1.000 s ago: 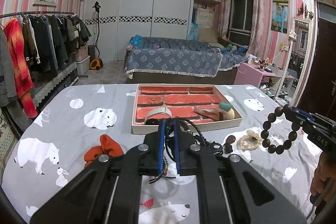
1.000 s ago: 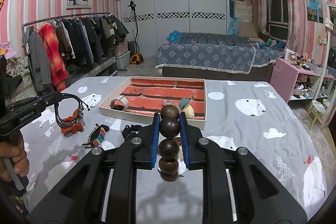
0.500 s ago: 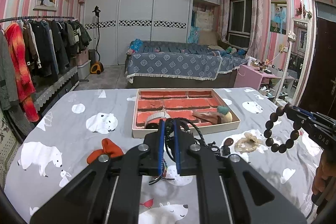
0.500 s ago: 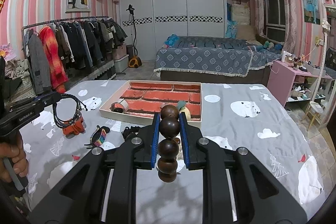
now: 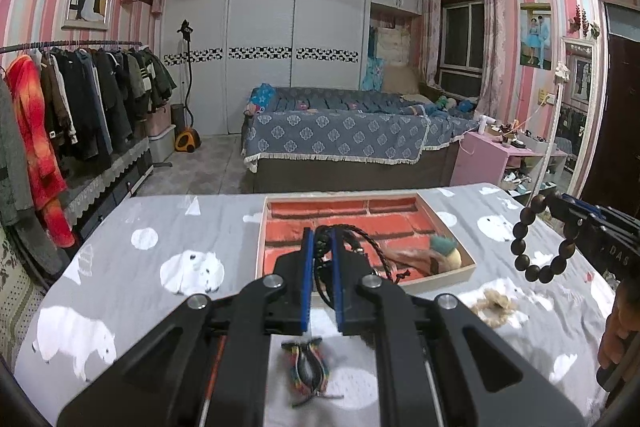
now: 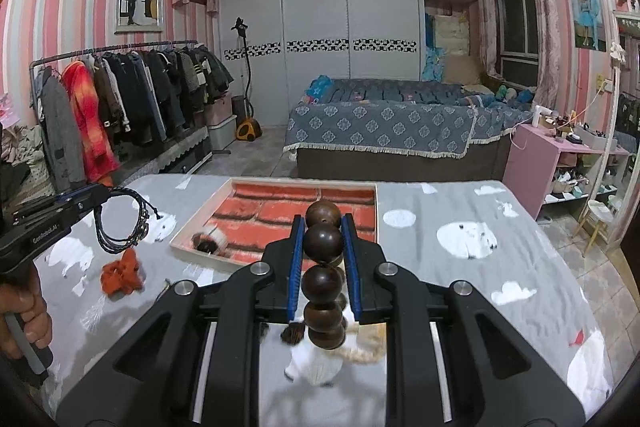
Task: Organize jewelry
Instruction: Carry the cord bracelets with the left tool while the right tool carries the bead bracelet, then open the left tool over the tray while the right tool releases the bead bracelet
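Note:
My left gripper [image 5: 321, 241] is shut on a black braided cord bracelet [image 5: 362, 247], whose loops hang to the right of its blue pads; from the right wrist view the same bracelet [image 6: 120, 223] dangles from the left gripper [image 6: 100, 195]. My right gripper [image 6: 322, 231] is shut on a dark wooden bead bracelet [image 6: 323, 277], which in the left wrist view hangs as a ring [image 5: 540, 243] from the right gripper [image 5: 554, 201]. Both are held above the table, short of the shallow box [image 5: 261, 239] with a red brick-pattern lining, which holds a few small items [image 5: 440, 253].
On the polar-bear tablecloth lie a multicoloured woven bracelet [image 5: 306, 367], a beige flower-like piece [image 5: 496, 305], an orange fabric piece [image 6: 122, 273] and a small dark item [image 6: 292, 333]. A clothes rack [image 6: 120, 99], a bed [image 6: 384, 131] and a pink side table [image 6: 540, 163] stand beyond the table.
Both grippers have risen and moved forward toward the box with their bracelets still held. The box now looks closer, and the table items have slid lower in both views.

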Demonstrator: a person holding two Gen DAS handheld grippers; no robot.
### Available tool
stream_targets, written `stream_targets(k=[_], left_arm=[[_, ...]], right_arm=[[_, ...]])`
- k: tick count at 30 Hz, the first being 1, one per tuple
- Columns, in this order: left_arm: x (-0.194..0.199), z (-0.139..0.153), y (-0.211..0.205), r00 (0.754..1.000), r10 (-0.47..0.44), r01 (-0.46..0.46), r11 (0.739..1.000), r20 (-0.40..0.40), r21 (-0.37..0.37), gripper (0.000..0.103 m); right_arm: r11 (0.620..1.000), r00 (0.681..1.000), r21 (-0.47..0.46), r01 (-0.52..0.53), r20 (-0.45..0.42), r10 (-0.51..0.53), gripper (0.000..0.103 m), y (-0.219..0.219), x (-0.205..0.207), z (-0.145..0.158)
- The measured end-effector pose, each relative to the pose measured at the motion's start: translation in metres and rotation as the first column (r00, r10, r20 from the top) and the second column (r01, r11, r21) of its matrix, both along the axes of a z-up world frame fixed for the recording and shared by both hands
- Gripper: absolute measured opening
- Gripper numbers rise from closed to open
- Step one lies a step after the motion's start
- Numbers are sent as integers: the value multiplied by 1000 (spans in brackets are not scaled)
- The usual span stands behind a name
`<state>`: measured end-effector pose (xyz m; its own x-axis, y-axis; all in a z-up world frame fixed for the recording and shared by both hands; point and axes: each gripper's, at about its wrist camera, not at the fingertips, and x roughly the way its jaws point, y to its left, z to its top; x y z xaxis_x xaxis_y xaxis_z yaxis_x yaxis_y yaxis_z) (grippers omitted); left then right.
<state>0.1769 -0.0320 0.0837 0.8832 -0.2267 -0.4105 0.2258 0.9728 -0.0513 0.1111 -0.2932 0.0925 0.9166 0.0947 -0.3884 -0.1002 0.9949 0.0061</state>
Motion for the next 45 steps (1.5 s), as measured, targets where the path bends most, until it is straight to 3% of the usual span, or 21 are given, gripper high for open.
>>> stream_targets(k=[7,14,21,27,32,40,41,43,44,45], left_arm=[[46,7,-3,1000,6,-6,1000,-2,-21,9],[104,-6,-19,998,9,-8,1000,-69,13,9],[164,-43,-36,991,56,-49,997,-124,59,9],[213,-84,-38,965,87,-78,996,-246,43,9],[229,-114,-38,937,96,-83,995,-337,54,9],[234,-133,-37,912,88,-67,995,-401,68,10],[235,-133,-36,910,87,-65,996,-404,69,12],[233,-133,-36,908,80,-56,996,-411,71,30],[231,-131,-34,907,77,-57,996,-414,61,45],[226,-127,-31,910,67,-57,998,-408,37,53]], right_arm=[[1000,1000,-4,-12,14,12,19,6,44,20],[999,999,19,-45,-22,46,19,16,102,19],[999,996,34,-20,-82,22,20,17,177,-16],[998,982,49,44,-184,-34,20,11,231,-57],[997,955,23,80,-290,-70,20,9,252,-82],[996,946,-19,89,-313,-90,20,8,254,-99],[996,946,-22,90,-311,-92,21,7,254,-100],[996,947,-10,91,-309,-90,36,3,252,-98],[996,948,1,91,-305,-86,46,0,252,-96],[996,951,20,91,-297,-81,48,-4,250,-92]])
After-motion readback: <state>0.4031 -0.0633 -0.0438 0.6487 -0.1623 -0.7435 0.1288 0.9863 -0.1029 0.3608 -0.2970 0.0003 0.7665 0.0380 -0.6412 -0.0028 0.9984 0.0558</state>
